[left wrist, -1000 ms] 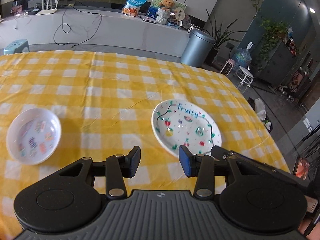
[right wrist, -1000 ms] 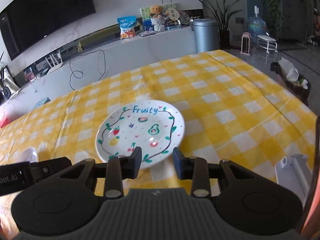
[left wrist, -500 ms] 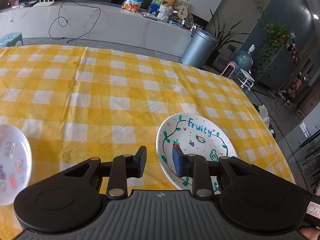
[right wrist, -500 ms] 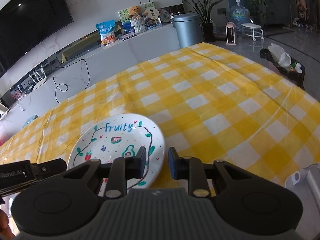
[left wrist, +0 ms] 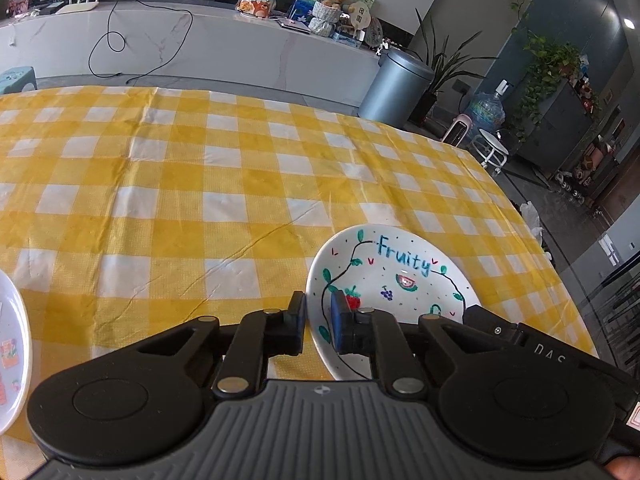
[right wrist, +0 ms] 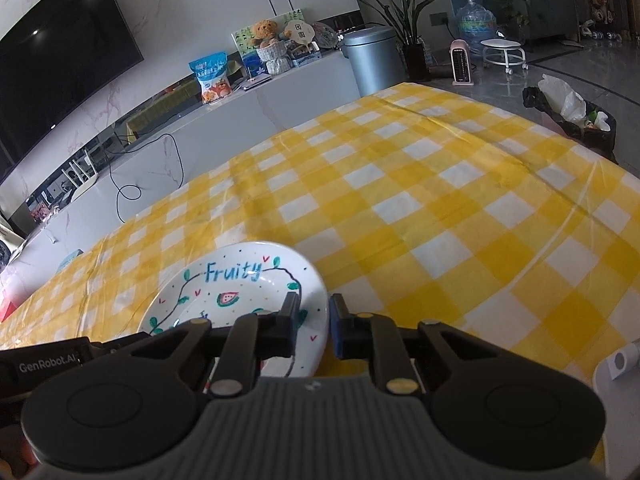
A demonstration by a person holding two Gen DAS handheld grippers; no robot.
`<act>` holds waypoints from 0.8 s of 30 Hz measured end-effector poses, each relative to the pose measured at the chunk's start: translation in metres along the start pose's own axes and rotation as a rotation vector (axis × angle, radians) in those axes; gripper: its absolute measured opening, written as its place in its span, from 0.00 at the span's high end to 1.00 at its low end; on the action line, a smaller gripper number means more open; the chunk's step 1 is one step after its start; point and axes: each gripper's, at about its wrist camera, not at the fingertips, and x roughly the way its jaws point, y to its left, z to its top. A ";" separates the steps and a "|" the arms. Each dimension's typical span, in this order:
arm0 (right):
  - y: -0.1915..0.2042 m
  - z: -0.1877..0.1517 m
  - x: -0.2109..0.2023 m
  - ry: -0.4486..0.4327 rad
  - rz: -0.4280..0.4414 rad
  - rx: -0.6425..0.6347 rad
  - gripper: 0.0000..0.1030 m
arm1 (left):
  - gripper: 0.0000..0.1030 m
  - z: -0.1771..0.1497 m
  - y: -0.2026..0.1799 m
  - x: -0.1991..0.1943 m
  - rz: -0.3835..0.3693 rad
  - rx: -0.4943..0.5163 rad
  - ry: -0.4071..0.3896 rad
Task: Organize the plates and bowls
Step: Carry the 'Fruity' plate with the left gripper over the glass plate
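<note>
The "Fruity" plate (left wrist: 394, 280) is seen lying on the yellow-checked tablecloth (left wrist: 200, 184), straddled at opposite rims. The left gripper (left wrist: 318, 318) is narrowed on the plate's left rim, jaws closing with the rim between them; firm pad contact cannot be told. The right gripper (right wrist: 314, 318) is set likewise over the right rim, jaws closing. Only the left view shows a second patterned dish (left wrist: 10, 356) at the tablecloth's left edge. Only the right view shows a white object (right wrist: 618, 364) at lower right and a wall TV (right wrist: 60, 68).
</note>
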 end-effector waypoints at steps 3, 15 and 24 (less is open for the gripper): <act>-0.001 0.001 0.000 0.002 0.002 0.011 0.88 | 0.86 -0.001 -0.003 -0.001 0.012 0.016 -0.005; 0.011 -0.008 -0.015 0.057 0.058 0.010 0.89 | 0.87 -0.013 0.014 -0.036 0.064 -0.016 -0.018; 0.016 -0.029 -0.022 0.101 0.145 0.078 0.90 | 0.87 -0.022 0.053 -0.049 0.022 -0.186 -0.003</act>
